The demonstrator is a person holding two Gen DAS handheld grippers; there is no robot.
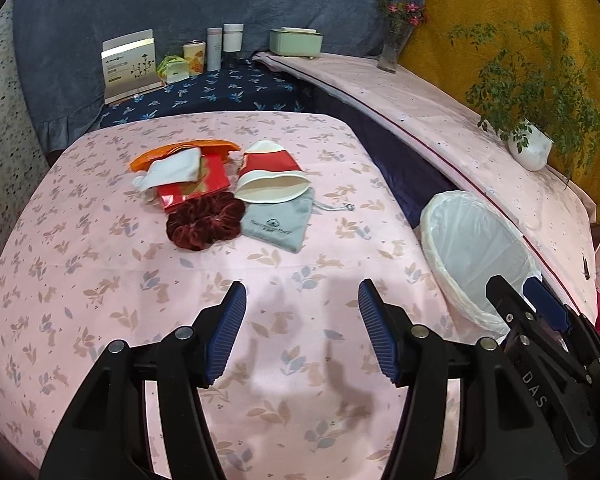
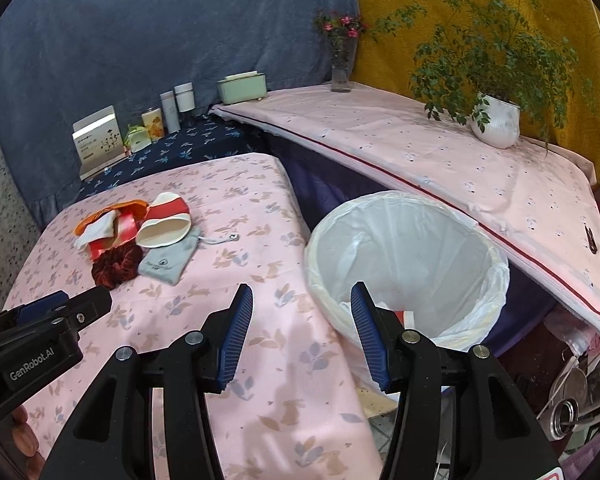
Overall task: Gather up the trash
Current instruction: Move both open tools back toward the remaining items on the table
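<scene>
On the pink floral table (image 1: 100,264) lies a cluster: a crushed red-and-cream paper cup (image 1: 270,176) (image 2: 165,224), a red wrapper (image 1: 196,190), an orange peel-like scrap (image 1: 184,149), a crumpled white tissue (image 1: 172,172), a dark red scrunchie (image 1: 206,220) (image 2: 116,266) and a grey drawstring pouch (image 1: 278,222) (image 2: 170,262). A white-lined trash bin (image 1: 476,256) (image 2: 404,264) stands right of the table. My left gripper (image 1: 302,332) is open and empty above the near table. My right gripper (image 2: 302,332) is open and empty over the table's right edge beside the bin.
At the back on a dark blue cloth stand a card box (image 1: 130,66), bottles (image 1: 214,48) and a green tissue box (image 1: 296,42). A raised pink shelf (image 1: 440,112) at right carries a flower vase (image 1: 394,50) and a potted plant (image 1: 530,148).
</scene>
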